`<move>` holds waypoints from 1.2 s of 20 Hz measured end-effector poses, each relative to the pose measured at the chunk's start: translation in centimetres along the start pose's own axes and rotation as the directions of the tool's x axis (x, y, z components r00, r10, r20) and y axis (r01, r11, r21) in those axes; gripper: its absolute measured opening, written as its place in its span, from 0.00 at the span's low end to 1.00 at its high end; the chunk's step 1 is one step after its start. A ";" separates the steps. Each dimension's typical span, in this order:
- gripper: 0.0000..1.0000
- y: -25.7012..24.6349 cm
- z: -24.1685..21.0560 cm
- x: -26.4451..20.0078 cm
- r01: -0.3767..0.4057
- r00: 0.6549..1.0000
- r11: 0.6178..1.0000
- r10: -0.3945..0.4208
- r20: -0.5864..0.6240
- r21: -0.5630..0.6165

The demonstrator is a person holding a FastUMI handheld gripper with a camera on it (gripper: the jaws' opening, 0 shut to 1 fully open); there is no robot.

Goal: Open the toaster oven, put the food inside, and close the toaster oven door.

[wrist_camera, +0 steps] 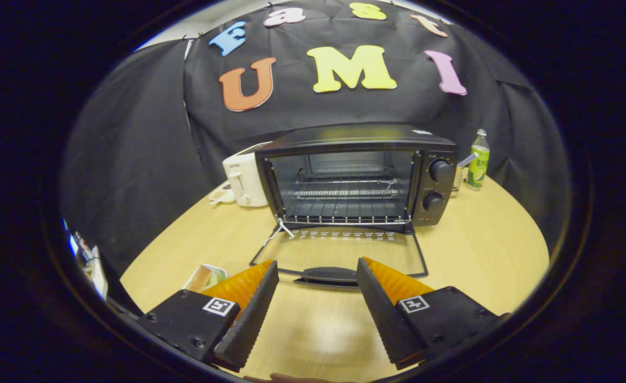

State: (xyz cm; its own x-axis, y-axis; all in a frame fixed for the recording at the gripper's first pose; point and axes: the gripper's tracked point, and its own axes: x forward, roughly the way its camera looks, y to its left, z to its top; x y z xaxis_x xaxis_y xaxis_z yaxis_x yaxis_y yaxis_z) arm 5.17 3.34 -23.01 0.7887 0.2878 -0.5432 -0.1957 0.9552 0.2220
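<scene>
A black toaster oven [355, 175] stands on the round wooden table [483, 250] beyond my fingers. Its glass door [339, 252] lies folded down flat toward me, and the door's handle [328, 275] sits just ahead of my fingertips, between them. The wire rack [344, 205] inside is bare. A small dish with food [205, 277] rests on the table just left of my left finger, partly hidden by it. My gripper [317, 266] is open, with nothing between its fingers.
A white toaster [244, 181] stands left of the oven, with a small object [221, 196] by its base. A green bottle [478, 159] and a small glass [458, 178] stand to the oven's right. The table edge curves round at the right.
</scene>
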 end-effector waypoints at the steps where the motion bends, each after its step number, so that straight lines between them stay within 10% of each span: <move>1: 0.97 1.1 0.0 -0.4 -0.049 0.998 0.999 0.050 -0.034 0.017; 9: 0.95 8.7 -3.1 -2.3 -0.296 0.849 0.937 0.347 -0.399 0.185; 19: 0.80 11.3 -5.9 -2.8 -0.266 0.611 0.877 0.475 -0.633 0.401; 24: 0.68 11.9 -6.9 -1.8 -0.236 0.570 0.871 0.483 -0.665 0.430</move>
State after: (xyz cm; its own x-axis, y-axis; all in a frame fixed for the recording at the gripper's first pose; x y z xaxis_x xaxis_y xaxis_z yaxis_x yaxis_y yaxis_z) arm -2.56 14.64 -24.97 -0.0327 0.6707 -0.7410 -0.1060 0.7349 0.6698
